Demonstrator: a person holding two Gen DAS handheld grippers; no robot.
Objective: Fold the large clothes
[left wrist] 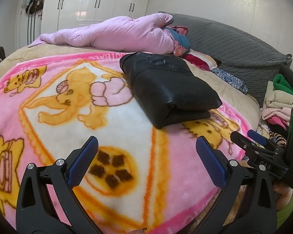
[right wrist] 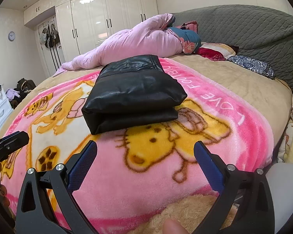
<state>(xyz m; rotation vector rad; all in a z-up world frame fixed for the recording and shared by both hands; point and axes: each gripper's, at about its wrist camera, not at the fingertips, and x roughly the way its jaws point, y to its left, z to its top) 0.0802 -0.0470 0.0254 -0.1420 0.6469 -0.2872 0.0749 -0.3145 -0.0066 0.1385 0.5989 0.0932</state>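
A black leather garment (left wrist: pixel 166 89) lies folded into a thick rectangular bundle on the pink cartoon blanket (left wrist: pixel 84 120); it also shows in the right wrist view (right wrist: pixel 132 95). My left gripper (left wrist: pixel 146 146) is open and empty, held above the blanket short of the bundle. My right gripper (right wrist: pixel 145 150) is open and empty too, just in front of the bundle's folded edge. The right gripper also shows at the right edge of the left wrist view (left wrist: pixel 248 136), and a tip of the left gripper shows at the left edge of the right wrist view (right wrist: pixel 11 140).
A rolled pink quilt (left wrist: pixel 117 35) lies across the back of the bed. A grey quilted headboard (left wrist: pixel 234 39) stands behind it. A pile of clothes (left wrist: pixel 279 105) sits off the bed's right side. White wardrobes (right wrist: pixel 107 15) line the far wall.
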